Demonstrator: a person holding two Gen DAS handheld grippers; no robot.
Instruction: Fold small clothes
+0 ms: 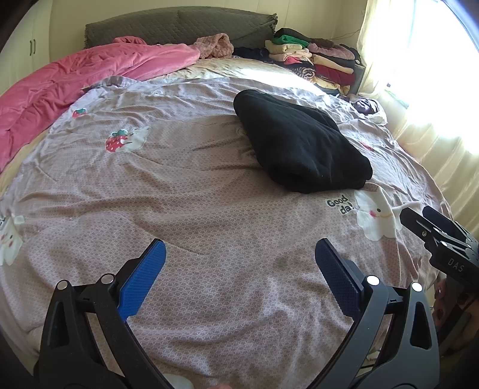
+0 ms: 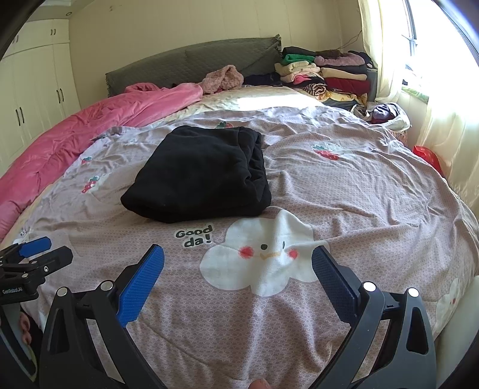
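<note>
A black garment (image 1: 302, 143) lies folded into a thick rectangle on the patterned bedspread (image 1: 194, 209), and it also shows in the right wrist view (image 2: 200, 173). My left gripper (image 1: 239, 248) is open and empty, held over the bedspread near the front edge, well short and left of the garment. My right gripper (image 2: 238, 254) is open and empty over the white cloud print (image 2: 263, 260), short of the garment. The right gripper shows at the far right of the left wrist view (image 1: 431, 224), and the left gripper at the far left of the right wrist view (image 2: 45, 251).
A pink quilt (image 1: 60, 86) is bunched along the left side of the bed. A pile of folded clothes (image 1: 317, 57) sits at the back right by the grey headboard (image 1: 179, 27). A curtained window (image 1: 434, 74) is on the right. White wardrobes (image 2: 33, 89) stand on the left.
</note>
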